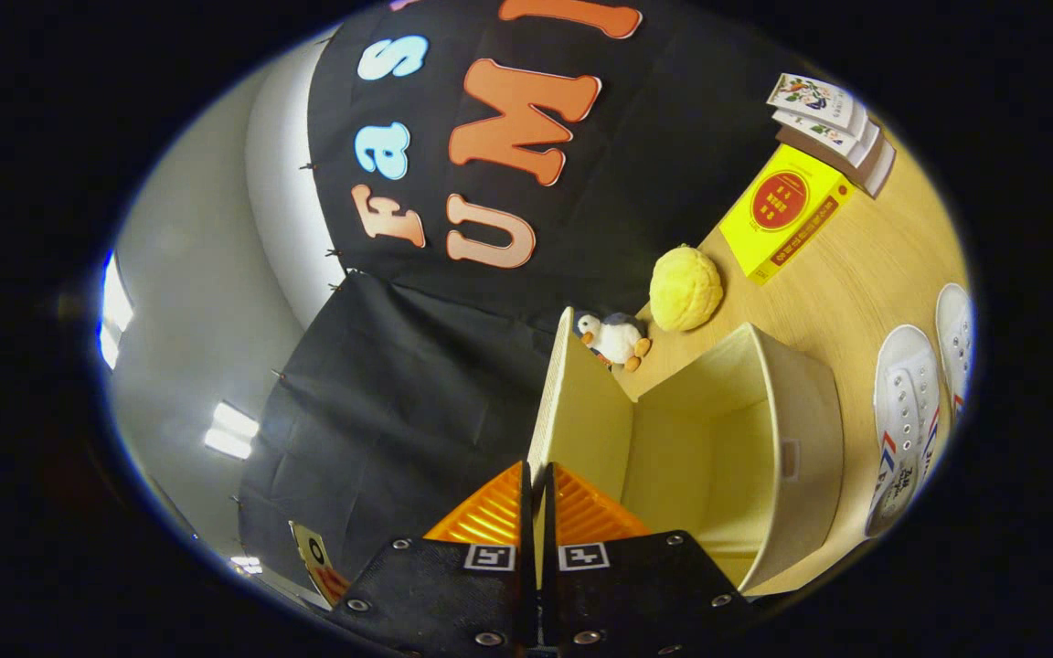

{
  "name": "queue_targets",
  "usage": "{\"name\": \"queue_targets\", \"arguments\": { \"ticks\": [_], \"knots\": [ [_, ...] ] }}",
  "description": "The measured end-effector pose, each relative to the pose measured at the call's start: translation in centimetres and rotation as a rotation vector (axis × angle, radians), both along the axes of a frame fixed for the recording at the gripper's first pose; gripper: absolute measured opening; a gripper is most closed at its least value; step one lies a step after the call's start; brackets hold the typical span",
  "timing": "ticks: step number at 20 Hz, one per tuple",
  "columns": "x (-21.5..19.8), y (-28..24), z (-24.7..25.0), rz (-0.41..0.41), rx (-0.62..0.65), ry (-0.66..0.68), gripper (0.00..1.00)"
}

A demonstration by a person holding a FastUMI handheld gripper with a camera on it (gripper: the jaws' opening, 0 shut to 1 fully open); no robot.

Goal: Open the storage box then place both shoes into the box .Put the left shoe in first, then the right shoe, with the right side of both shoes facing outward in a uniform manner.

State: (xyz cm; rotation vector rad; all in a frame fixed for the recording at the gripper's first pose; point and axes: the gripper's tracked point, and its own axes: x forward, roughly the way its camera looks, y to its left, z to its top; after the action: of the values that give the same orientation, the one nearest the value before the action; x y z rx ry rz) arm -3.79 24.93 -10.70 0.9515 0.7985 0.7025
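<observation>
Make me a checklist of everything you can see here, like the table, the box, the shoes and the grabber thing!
Surface: wooden table, seen tilted from the tool's camera.
Job's things: storage box is open, its lid swung up, inside bare as far as seen. Two white shoes lie side by side on the table beyond the box, not yet in it.
Clutter: a yellow round plush and a small penguin toy behind the box; a yellow carton and stacked books farther off.
Grippers: tool fingers closed on the edge of the lid.
Cables: nothing seen.
Surroundings: black cloth wall, grey wall and ceiling lights beyond.
</observation>
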Motion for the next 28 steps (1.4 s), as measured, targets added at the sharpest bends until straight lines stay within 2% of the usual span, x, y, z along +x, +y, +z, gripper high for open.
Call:
{"name": "queue_targets", "arguments": {
  "ticks": [9,18,21,23,24,25,26,28],
  "knots": [
    [-0.3,8.5,2.3,0.062,-0.103,-0.096,0.03],
    [-1.2,17.0,0.6,0.148,-0.228,-0.137,0.03],
    [-1.7,19.4,-0.5,0.197,-0.309,-0.182,0.11],
    [-1.8,20.0,-1.5,0.215,-0.389,-0.21,0.22],
    [-1.8,20.1,-2.0,0.215,-0.414,-0.217,0.43],
    [-1.8,20.1,-2.5,0.214,-0.436,-0.216,0.58],
    [-1.7,20.0,-2.9,0.212,-0.459,-0.213,0.8],
    [-1.3,19.1,-3.8,0.196,-0.507,-0.211,0.97]
  ]
}}
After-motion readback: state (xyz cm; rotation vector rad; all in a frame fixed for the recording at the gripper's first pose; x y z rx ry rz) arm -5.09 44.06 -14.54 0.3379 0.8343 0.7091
